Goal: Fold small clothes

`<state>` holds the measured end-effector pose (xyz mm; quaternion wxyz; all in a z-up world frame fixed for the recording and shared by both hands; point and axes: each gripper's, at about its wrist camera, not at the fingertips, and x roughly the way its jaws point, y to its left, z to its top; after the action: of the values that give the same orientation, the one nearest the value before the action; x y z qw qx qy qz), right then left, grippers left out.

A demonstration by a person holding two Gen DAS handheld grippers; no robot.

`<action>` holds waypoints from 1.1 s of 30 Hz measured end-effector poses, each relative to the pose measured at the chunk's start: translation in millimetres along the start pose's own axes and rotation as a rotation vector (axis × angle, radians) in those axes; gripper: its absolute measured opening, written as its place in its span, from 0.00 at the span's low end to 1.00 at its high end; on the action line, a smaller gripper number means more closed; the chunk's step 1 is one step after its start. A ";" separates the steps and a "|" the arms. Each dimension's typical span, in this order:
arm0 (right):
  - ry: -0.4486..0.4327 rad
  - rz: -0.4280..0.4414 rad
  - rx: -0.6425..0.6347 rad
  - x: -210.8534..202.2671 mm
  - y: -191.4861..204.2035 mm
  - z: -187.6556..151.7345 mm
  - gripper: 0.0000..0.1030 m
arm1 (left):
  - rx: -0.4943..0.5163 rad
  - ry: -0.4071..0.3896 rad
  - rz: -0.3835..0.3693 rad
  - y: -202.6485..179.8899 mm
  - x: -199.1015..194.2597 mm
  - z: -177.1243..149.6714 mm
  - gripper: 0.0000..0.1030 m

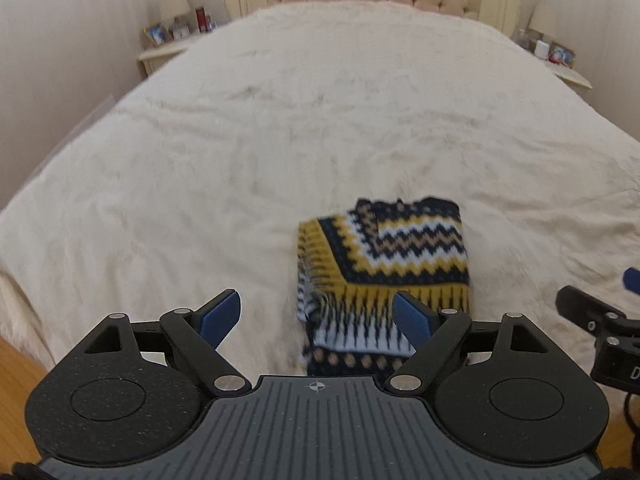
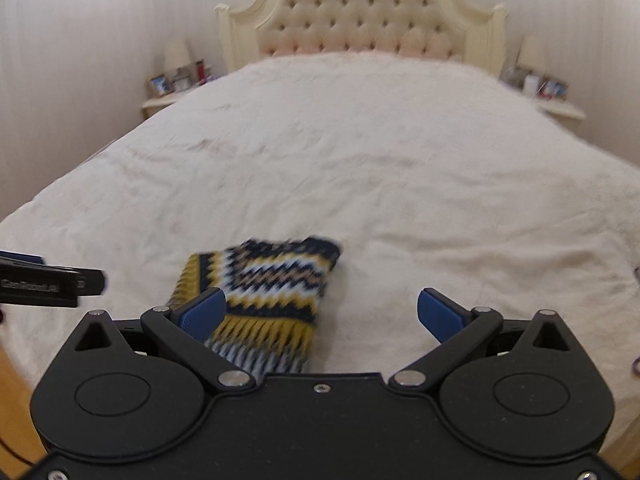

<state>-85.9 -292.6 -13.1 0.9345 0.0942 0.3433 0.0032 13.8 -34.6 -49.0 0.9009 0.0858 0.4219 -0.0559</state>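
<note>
Knit (image 1: pixel 384 268): it is folded into a small block and lies flat on the bed (image 1: pixel 240 152). It has zigzag stripes in dark blue, yellow, white and tan, with a fringe along its near edge. In the left view it sits at about 5 o'clock from the middle. In the right view (image 2: pixel 260 300) it sits at about 7 o'clock.

Left gripper (image 1: pixel 316 316): its jaws stand wide apart with nothing between them. It hangs above the bed. Its blue pad (image 1: pixel 412 316) at 3 o'clock shows in front of the knit's near edge; whether it touches the knit, I cannot tell.

Right gripper (image 2: pixel 324 312): its jaws stand wide apart too, and they hold nothing. Its blue pad (image 2: pixel 202 314) at 9 o'clock shows in front of the knit's fringe. Bare bed shows between the jaws.

Bed: a cream fuzzy cover goes all over it. The tufted headboard (image 2: pixel 360 16) is at 12 o'clock.

Nightstands: one (image 1: pixel 168 50) is at 10 o'clock and one (image 1: pixel 560 68) is at 2 o'clock, each with a lamp and small things, too blurry to name.

Floor (image 1: pixel 20 376): brown wood shows at 8 o'clock.
</note>
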 end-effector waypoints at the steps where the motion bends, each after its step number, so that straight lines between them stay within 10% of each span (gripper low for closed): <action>1: 0.012 0.007 0.010 -0.2 0.1 -0.6 0.98 | -0.003 0.015 -0.003 -0.2 -0.2 -1.6 0.80; 33: 0.183 -0.011 0.087 -1.5 -4.1 -12.4 0.98 | 0.004 0.222 -0.010 -7.4 17.9 -22.7 0.80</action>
<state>-95.3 -294.5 -22.1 0.8942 0.1320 0.4277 -0.0083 6.9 -37.8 -77.9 0.8480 0.0911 0.5195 -0.0514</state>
